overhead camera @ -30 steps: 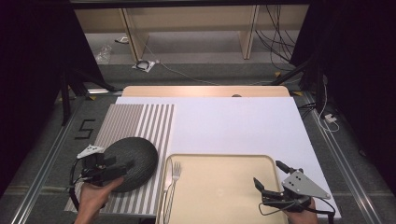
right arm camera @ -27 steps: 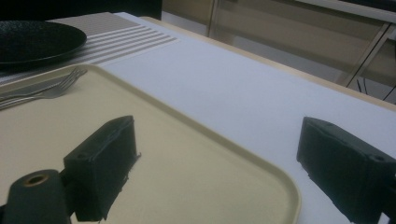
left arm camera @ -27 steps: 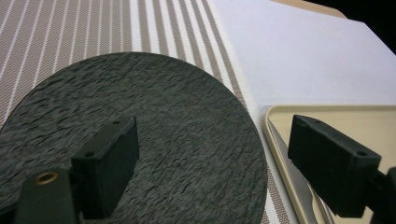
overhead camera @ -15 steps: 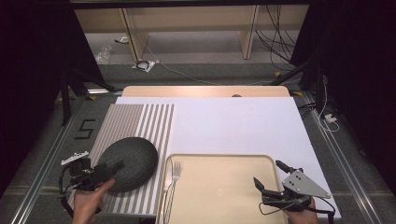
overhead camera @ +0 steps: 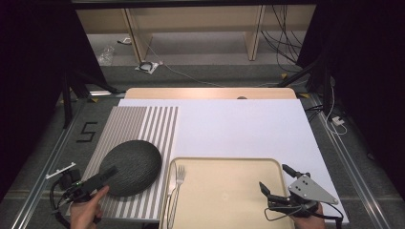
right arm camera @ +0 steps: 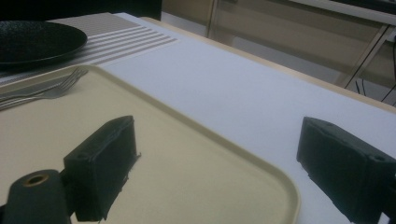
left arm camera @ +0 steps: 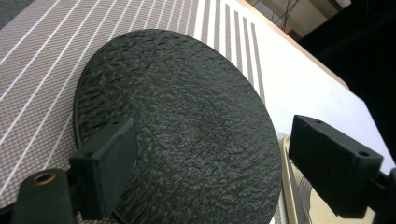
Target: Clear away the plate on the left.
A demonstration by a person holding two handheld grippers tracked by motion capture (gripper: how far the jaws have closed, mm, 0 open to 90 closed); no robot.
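Fingers, left: the left gripper (overhead camera: 98, 180), at the lower left of the high view, has its fingers (left arm camera: 105, 170) spread wide apart, one low at each side of the left gripper view, holding nothing.
Fingers, right: the right gripper (overhead camera: 270, 195), at the lower right, also has its fingers apart and empty, above the near right corner of the tray (overhead camera: 248, 164).
Plate: the dark textured plate (overhead camera: 130, 166) lies flat on the striped placemat (overhead camera: 138, 124), left of the tray.
Change: over the last second the left gripper has drawn back toward the lower left edge; its tips now sit at the plate's near rim instead of over it.
Meaning: the plate looks set down and released, so this placing step seems finished.
Fork: a fork (overhead camera: 175, 188) lies along the tray's left edge, probably next.
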